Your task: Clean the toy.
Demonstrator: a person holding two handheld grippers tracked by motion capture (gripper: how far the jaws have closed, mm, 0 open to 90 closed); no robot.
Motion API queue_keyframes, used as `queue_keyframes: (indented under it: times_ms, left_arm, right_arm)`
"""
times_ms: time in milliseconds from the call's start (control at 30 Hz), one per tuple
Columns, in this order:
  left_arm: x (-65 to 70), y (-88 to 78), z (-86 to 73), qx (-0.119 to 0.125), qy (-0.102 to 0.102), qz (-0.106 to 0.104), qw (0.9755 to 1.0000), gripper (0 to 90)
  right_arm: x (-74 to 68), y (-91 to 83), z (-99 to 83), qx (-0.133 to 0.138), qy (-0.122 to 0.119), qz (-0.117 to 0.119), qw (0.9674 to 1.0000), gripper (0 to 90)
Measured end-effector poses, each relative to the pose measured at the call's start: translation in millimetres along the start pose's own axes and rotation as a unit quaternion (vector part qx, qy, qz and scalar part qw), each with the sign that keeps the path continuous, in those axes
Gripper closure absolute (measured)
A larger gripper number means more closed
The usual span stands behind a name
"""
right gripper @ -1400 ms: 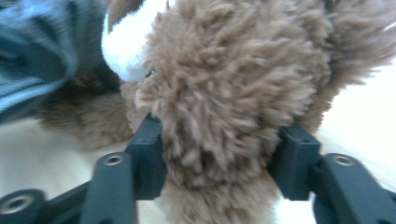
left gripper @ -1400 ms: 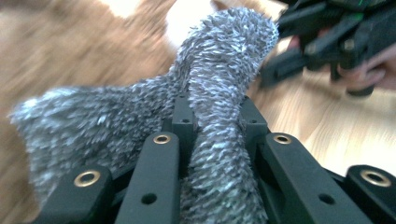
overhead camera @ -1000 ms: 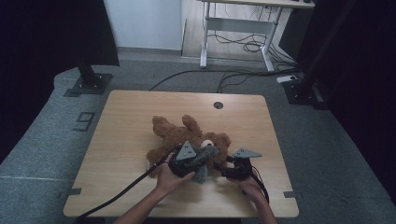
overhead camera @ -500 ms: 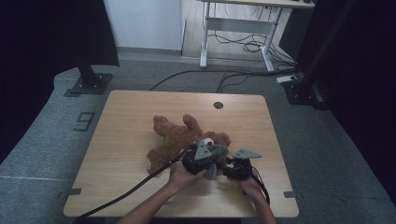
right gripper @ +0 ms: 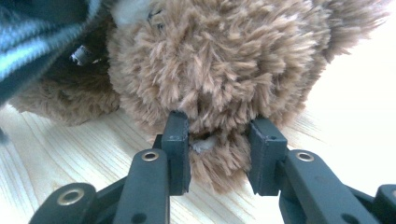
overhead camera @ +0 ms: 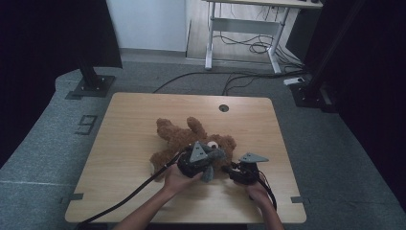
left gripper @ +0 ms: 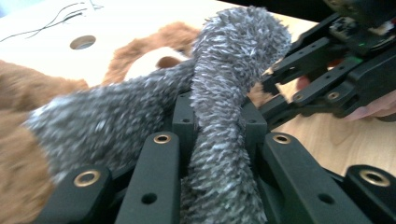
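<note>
Right fingers (right gripper: 177, 140) just closed, pinching teddy bear (overhead camera: 191, 136) fur; left gripper (left gripper: 212, 140) clamps grey scarf (left gripper: 224, 93). Probably wrap scarf without tugging bear.

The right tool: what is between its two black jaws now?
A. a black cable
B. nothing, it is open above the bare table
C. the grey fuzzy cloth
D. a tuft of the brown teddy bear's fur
D: in the right gripper view the right tool has its jaws pinched on a brown tuft of the teddy bear, just above the wooden table.
</note>
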State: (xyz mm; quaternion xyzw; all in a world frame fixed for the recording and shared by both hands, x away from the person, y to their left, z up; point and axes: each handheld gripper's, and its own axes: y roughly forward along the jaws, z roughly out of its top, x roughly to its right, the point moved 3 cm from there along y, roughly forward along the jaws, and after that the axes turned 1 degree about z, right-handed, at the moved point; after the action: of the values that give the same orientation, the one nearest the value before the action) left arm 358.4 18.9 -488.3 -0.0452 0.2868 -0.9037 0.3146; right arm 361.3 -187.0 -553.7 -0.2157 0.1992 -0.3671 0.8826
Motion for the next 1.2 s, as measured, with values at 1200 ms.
queue_keyframes:
  times_ms: [1200]
  left_arm:
    - [-54.3,42.3,46.9,-0.075,-0.055,-0.026,0.9953,73.8]
  right_arm:
    - [-7.9,4.4,-2.0,-0.006,-0.023,-0.006,0.9997,67.9]
